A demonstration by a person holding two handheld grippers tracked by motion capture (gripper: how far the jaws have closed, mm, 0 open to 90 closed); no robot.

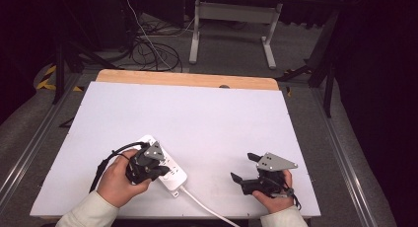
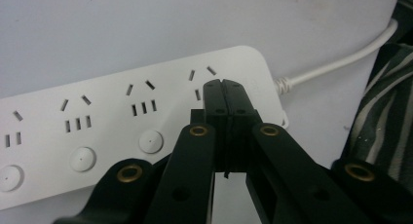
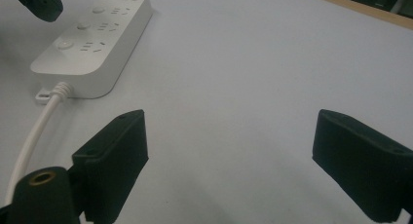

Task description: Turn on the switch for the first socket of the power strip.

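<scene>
In the high view, the left gripper (image 1: pixel 158 172) sits at the lower left of the frame, held in the person's left hand (image 1: pixel 118 180), a pale sleeve (image 1: pixel 88 212) running off the bottom edge. It is right over the white power strip (image 1: pixel 170 172), which lies at a slant on the white counter (image 1: pixel 197 113). The strip's white cord (image 1: pixel 202 205) leaves its near end and runs toward the bottom edge of the frame.

In the left gripper view, the two black jaws are pressed together with nothing between them, their tips (image 2: pixel 225 87) over the strip's end beside a socket. Round white buttons (image 2: pixel 150 141) line the strip's lower edge in that frame, and the cord exits toward the upper right. A striped fabric (image 2: pixel 384 107) fills the right edge.

At the lower right of the high view, the right gripper (image 1: pixel 246 168) is held in the right hand (image 1: pixel 273 197), resting low over bare counter, well apart from the strip. In the right gripper view its jaws stand wide apart, empty, with the strip at the upper left of the frame.
</scene>
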